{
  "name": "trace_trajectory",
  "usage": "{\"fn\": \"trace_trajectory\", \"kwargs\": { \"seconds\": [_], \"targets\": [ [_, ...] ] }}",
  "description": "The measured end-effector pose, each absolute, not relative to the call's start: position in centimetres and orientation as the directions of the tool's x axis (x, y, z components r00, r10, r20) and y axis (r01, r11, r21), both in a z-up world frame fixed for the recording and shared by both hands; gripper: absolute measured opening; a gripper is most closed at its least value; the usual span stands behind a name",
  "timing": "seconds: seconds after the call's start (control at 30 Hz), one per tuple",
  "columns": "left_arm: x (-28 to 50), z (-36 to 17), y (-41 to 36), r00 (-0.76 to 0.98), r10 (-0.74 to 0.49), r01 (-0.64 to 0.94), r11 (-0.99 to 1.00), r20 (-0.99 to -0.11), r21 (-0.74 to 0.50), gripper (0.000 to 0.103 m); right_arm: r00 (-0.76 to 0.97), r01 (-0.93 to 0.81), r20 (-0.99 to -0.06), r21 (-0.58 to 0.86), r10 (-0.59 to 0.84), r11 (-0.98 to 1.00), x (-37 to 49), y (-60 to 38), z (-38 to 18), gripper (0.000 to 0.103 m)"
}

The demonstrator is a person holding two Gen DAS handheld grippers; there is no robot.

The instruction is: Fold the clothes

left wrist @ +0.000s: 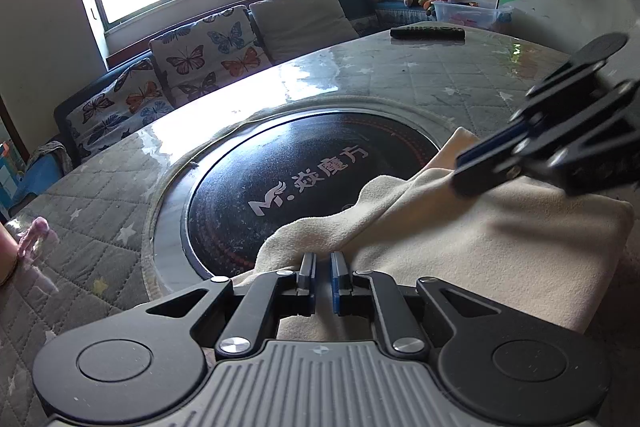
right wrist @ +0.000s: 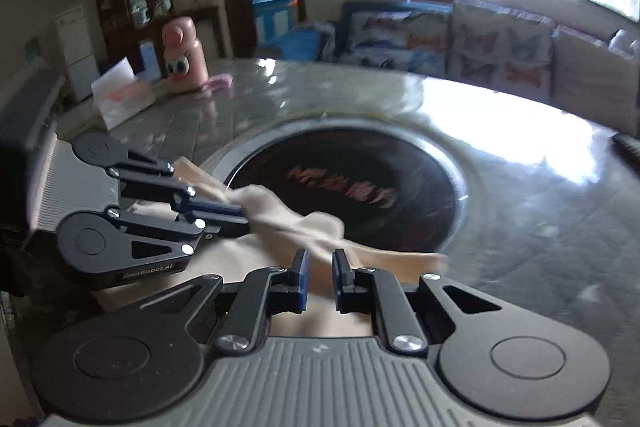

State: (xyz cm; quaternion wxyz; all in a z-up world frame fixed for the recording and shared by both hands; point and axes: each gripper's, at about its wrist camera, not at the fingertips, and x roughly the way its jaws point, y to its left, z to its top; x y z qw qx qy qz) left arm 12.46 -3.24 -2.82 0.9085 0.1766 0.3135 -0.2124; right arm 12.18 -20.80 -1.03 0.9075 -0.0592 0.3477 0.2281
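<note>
On the round table, both the left gripper and right gripper pinch the cream cloth beside the induction hob.

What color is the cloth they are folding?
The cloth is plain cream-beige, clearest in the left wrist view.

The cream garment is soft and fleecy, mostly folded into a flat block on the table, with one rumpled edge lifted over the black round hotplate.
</note>
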Motion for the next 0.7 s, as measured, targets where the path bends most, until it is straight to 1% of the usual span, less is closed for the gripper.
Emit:
{"fn": "trace_trajectory", "kwargs": {
  "seconds": [0.17, 0.27, 0.43, 0.53, 0.7],
  "targets": [
    [12.5, -2.9, -3.3, 0.715, -0.278, 0.497, 0.847, -0.642, 0.187, 0.009, 0.628, -0.455, -0.691, 0.048, 0.358, 0.889, 14.3, -19.1, -2.9, 0.011],
    [12.5, -2.9, -3.3, 0.715, -0.277, 0.495, 0.848, -0.642, 0.186, 0.009, 0.637, -0.435, -0.684, 0.06, 0.354, 0.898, 14.1, -19.8, -2.5, 0.011],
    [12.5, -3.0, -3.4, 0.718, -0.272, 0.491, 0.85, -0.64, 0.19, 0.009, 0.635, -0.469, -0.663, 0.078, 0.397, 0.88, 11.7, -20.7, -0.6, 0.011],
    [12.4, -3.0, -3.4, 0.72, -0.269, 0.488, 0.851, -0.639, 0.192, 0.009, 0.61, -0.52, -0.665, 0.074, 0.431, 0.851, 9.4, -20.3, 0.0, 0.011],
    [12.3, -3.1, -3.4, 0.727, -0.266, 0.485, 0.851, -0.633, 0.199, 0.009, 0.58, -0.559, -0.675, 0.077, 0.456, 0.826, 5.8, -19.8, -0.3, 0.011]
  ]
}}
